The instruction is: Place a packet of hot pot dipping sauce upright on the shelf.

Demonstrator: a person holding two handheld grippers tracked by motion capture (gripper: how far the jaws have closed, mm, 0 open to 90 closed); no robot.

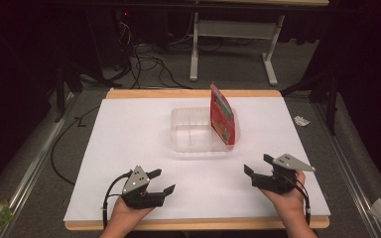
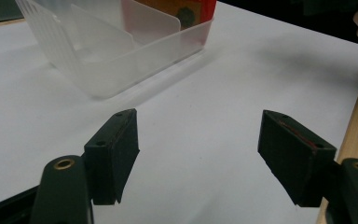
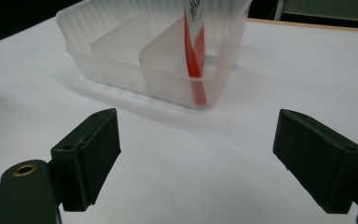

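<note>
Near the worktop's [image 1: 129, 134] front edge, left tongs [image 1: 159, 181] and right tongs [image 1: 256, 164] both gape, holding nothing. Beyond, the red packet [image 1: 222, 115] stands on edge in the clear bin's [image 1: 191, 131] right compartment, long axis running front to back; the right gripper view shows its thin edge [image 3: 193, 51].

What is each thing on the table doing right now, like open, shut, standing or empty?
Clear plastic divided bin: upright on the white table cover, its left compartments empty.
Flat red packet: standing on edge in the bin's right-hand compartment, leaning against its wall.
Left gripper: open, nothing between the jaws.
Right gripper: open, nothing between the jaws.
White table cover: lying flat.
</note>
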